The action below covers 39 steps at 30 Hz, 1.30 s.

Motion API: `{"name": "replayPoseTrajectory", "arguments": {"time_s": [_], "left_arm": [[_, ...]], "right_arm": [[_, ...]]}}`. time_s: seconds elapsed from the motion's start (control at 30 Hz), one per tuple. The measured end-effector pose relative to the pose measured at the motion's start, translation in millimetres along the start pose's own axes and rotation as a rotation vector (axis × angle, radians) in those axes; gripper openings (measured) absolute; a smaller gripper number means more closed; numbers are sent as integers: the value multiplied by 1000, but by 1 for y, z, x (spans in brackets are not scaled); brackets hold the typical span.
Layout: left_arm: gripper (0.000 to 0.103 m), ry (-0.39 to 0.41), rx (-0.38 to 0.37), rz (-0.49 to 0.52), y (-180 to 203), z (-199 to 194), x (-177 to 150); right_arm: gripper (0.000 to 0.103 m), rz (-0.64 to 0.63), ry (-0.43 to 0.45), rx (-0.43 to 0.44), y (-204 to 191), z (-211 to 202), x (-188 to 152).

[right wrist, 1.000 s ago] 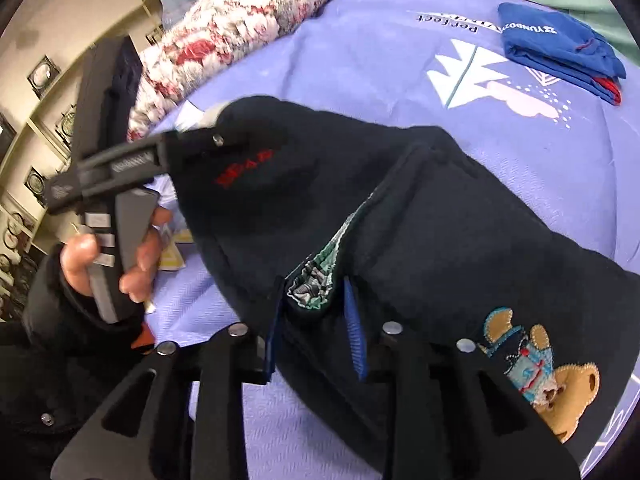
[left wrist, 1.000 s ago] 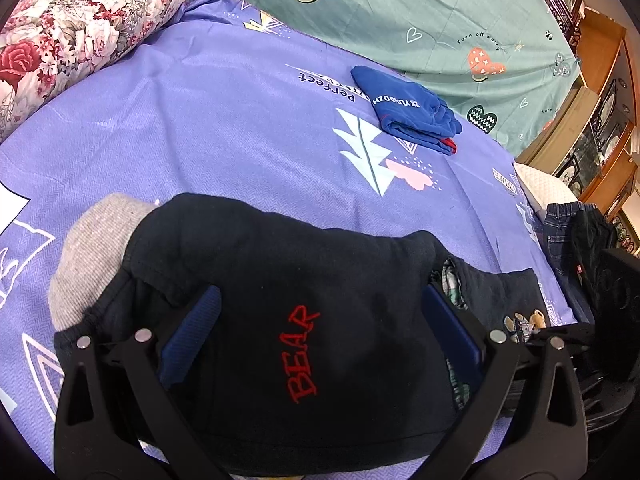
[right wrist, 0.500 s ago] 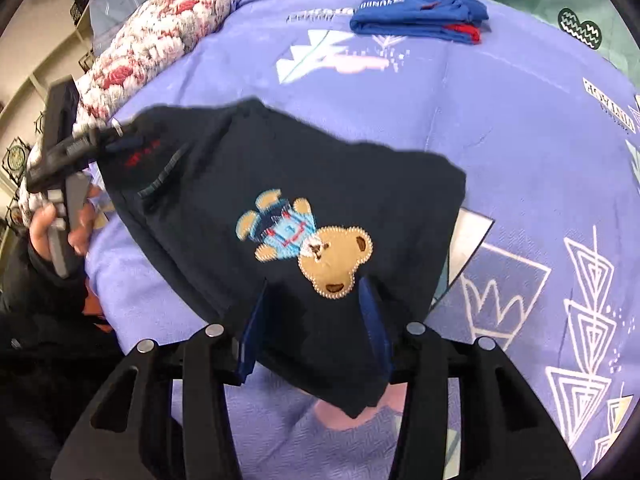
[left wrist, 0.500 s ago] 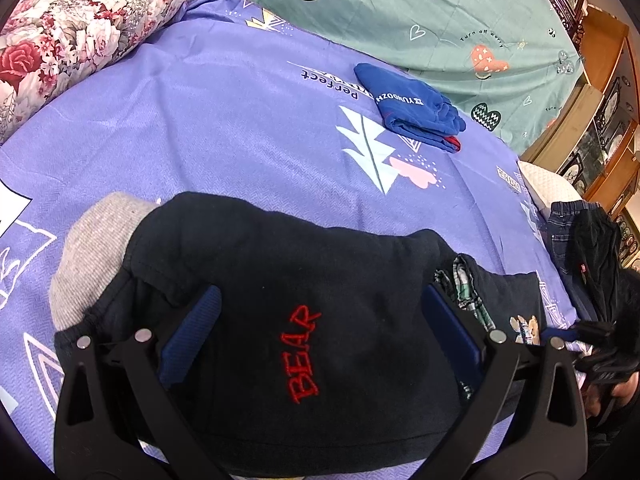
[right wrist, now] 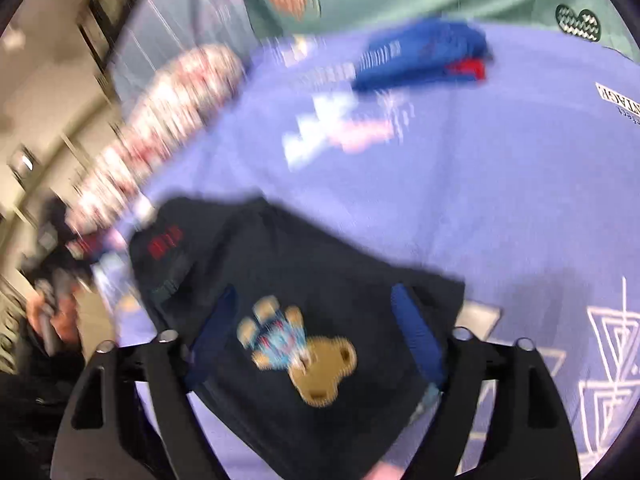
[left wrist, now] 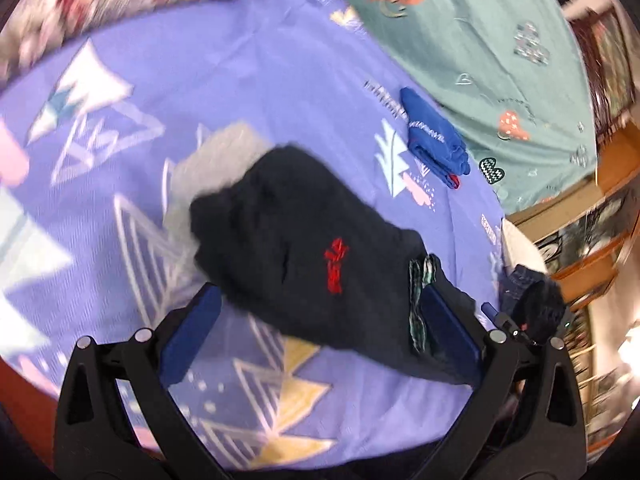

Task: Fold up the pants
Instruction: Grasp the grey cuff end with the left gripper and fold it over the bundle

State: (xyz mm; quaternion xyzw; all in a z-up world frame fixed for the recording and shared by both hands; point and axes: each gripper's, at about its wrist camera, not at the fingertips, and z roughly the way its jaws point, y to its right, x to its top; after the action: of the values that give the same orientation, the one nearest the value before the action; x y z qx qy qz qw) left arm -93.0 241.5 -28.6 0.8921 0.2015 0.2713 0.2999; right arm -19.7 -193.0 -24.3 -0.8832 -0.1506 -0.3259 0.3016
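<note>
Both sets of fingers stand spread: right gripper (right wrist: pixel 316 340) is opening over the black pants (right wrist: pixel 288 320), left gripper (left wrist: pixel 320 332) grips nothing. Pants lie folded on the purple sheet (left wrist: pixel 260 80), twelve o'clock of my left jaws. I judge the fold finished; next calls for smoothing.

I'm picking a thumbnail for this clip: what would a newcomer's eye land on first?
Probably the black pants lying folded on the purple sheet, with a tan teddy bear patch between the right gripper's opening jaws. Red lettering marks the other end, near the open left gripper. Farther back on the sheet lies a folded blue garment.
</note>
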Motion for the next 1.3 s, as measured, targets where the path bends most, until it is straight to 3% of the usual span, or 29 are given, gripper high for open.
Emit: {"name": "replayPoseTrajectory", "arguments": {"time_s": [0.07,0.2,0.4,0.53,0.6,0.67,0.7,0.83,0.9,0.97,1.03,1.1,1.17,1.23,1.3], "left_arm": [[101,-44,-23,-58,-6,11,-2],[101,-31,27,-104,-7,28,2],[101,54,13,-240,-15,44,25],[100,85,26,-253,-8,51,27],[80,68,18,-226,-3,56,25],[36,85,84,-242,-6,55,21],[26,93,102,-249,-9,54,20],[20,128,87,-238,-8,48,16],[19,184,122,-152,14,39,12],[18,245,162,4,53,28,5],[17,297,182,242,113,19,-12],[17,297,162,439,165,22,-35],[17,250,128,613,208,37,-63],[26,115,122,803,243,75,-98],[33,-46,128,896,253,120,-123]], "right_arm": [[99,69,76,39,14,-7,1],[100,239,53,87,45,0,5],[101,178,62,77,31,-1,8],[102,142,104,20,25,-9,6],[102,141,126,9,26,-12,6],[102,157,134,17,30,-13,6],[102,172,127,16,33,-11,6],[102,225,81,52,42,-5,5],[102,256,75,66,47,-5,5],[102,283,86,75,52,-8,5],[102,310,113,68,58,-13,5],[102,333,144,60,63,-19,5],[102,351,170,50,67,-24,4],[102,374,186,45,73,-28,4],[102,392,195,29,77,-31,2]]}}
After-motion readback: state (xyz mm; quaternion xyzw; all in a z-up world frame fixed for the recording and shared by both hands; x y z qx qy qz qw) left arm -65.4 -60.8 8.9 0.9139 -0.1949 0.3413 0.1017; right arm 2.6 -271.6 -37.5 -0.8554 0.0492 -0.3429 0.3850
